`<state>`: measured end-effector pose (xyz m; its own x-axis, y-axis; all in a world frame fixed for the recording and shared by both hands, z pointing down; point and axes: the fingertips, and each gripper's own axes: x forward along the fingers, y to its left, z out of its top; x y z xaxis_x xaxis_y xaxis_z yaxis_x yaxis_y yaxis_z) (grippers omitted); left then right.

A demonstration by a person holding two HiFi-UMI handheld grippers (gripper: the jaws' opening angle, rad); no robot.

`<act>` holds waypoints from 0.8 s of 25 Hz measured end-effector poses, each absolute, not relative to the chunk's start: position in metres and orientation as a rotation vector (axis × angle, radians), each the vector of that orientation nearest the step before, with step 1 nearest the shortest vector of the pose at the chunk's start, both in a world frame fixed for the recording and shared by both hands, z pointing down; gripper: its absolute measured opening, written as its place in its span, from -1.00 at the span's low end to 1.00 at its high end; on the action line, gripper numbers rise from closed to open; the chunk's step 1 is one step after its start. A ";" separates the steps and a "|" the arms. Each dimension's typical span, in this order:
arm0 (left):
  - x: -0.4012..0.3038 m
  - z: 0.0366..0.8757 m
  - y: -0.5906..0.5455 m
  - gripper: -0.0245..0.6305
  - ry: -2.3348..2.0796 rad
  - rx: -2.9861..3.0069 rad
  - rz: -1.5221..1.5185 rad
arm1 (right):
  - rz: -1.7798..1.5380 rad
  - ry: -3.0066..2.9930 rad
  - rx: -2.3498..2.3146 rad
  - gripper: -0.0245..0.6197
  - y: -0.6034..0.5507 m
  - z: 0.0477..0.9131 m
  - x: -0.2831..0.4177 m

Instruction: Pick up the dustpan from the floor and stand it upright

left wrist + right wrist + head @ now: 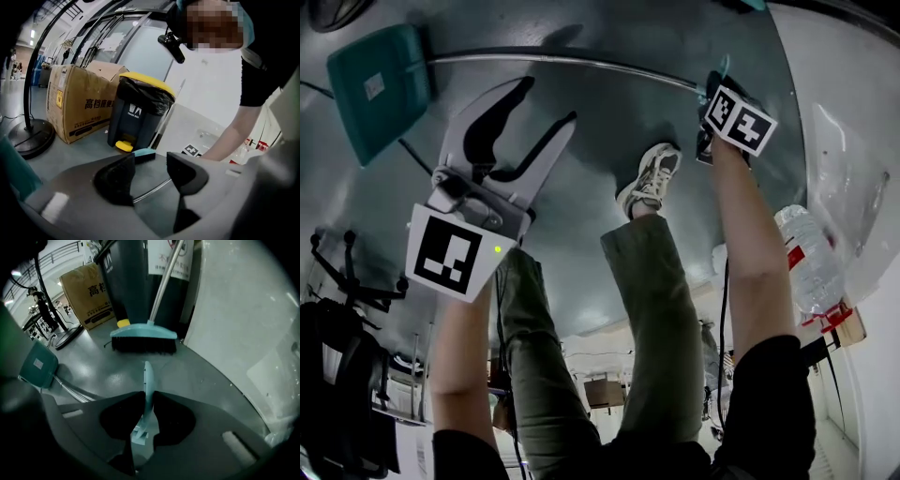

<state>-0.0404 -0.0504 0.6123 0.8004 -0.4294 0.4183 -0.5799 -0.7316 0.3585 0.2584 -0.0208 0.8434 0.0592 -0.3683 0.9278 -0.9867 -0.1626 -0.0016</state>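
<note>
The teal dustpan lies on the grey floor at the upper left of the head view, and its long metal pole runs right to my right gripper. The right gripper view shows my right gripper shut on the thin teal grip at the pole's end, with the pan off to the left. My left gripper hangs open above the floor below the pole, holding nothing. In the left gripper view the open left gripper frames the pole and the teal grip.
A teal broom leans on a dark trash bin with a yellow lid, beside a cardboard box. A round stand base sits left of them. A water bottle lies at the right, near the white wall. The person's shoe stands mid-floor.
</note>
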 end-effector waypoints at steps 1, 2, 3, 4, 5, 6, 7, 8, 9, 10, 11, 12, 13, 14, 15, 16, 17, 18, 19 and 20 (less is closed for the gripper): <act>-0.039 0.605 -0.051 -0.22 -0.746 2.515 0.420 | 1.085 -1.396 1.638 -0.72 -0.023 0.830 0.257; -0.038 0.597 -0.051 -0.22 -0.740 2.521 0.416 | 1.073 -1.412 1.648 -0.72 -0.025 0.817 0.256; -0.036 0.589 -0.052 -0.22 -0.735 2.526 0.411 | 1.061 -1.427 1.656 -0.71 -0.028 0.805 0.255; -0.035 0.582 -0.052 -0.22 -0.731 2.530 0.406 | 1.051 -1.441 1.661 -0.71 -0.030 0.793 0.254; -0.033 0.574 -0.053 -0.22 -0.727 2.535 0.402 | 1.045 -1.452 1.665 -0.71 -0.030 0.782 0.254; -0.031 0.566 -0.053 -0.22 -0.723 2.539 0.401 | 1.040 -1.460 1.668 -0.71 -0.031 0.771 0.253; -0.030 0.559 -0.053 -0.22 -0.719 2.544 0.400 | 1.035 -1.465 1.672 -0.71 -0.030 0.761 0.254; -0.028 0.551 -0.054 -0.22 -0.716 2.548 0.400 | 1.029 -1.469 1.676 -0.71 -0.030 0.751 0.256; -0.026 0.544 -0.055 -0.22 -0.714 2.553 0.399 | 1.021 -1.472 1.680 -0.71 -0.030 0.740 0.258; -0.025 0.536 -0.056 -0.22 -0.713 2.558 0.398 | 1.010 -1.475 1.684 -0.71 -0.030 0.730 0.260; -0.024 0.529 -0.057 -0.22 -0.713 2.563 0.399 | 0.997 -1.479 1.687 -0.71 -0.031 0.719 0.263; -0.023 0.522 -0.058 -0.22 -0.714 2.567 0.398 | 0.982 -1.483 1.690 -0.71 -0.032 0.708 0.265; -0.023 0.515 -0.058 -0.22 -0.716 2.571 0.397 | 0.966 -1.486 1.694 -0.71 -0.032 0.698 0.267; -0.022 0.508 -0.059 -0.22 -0.719 2.573 0.393 | 0.950 -1.486 1.699 -0.71 -0.033 0.687 0.269; -0.022 0.501 -0.059 -0.22 -0.723 2.572 0.387 | 0.934 -1.483 1.704 -0.71 -0.033 0.677 0.272; -0.021 0.493 -0.060 -0.22 -0.729 2.570 0.379 | 0.919 -1.477 1.709 -0.71 -0.033 0.666 0.275; -0.021 0.486 -0.059 -0.22 -0.735 2.566 0.371 | 0.906 -1.471 1.711 -0.71 -0.033 0.657 0.277; -0.021 0.478 -0.059 -0.22 -0.740 2.561 0.364 | 0.895 -1.465 1.710 -0.71 -0.031 0.647 0.279; -0.021 0.471 -0.058 -0.22 -0.744 2.556 0.361 | 0.885 -1.460 1.706 -0.71 -0.030 0.639 0.281; -0.022 0.464 -0.058 -0.22 -0.746 2.553 0.360 | 0.874 -1.456 1.702 -0.71 -0.029 0.630 0.282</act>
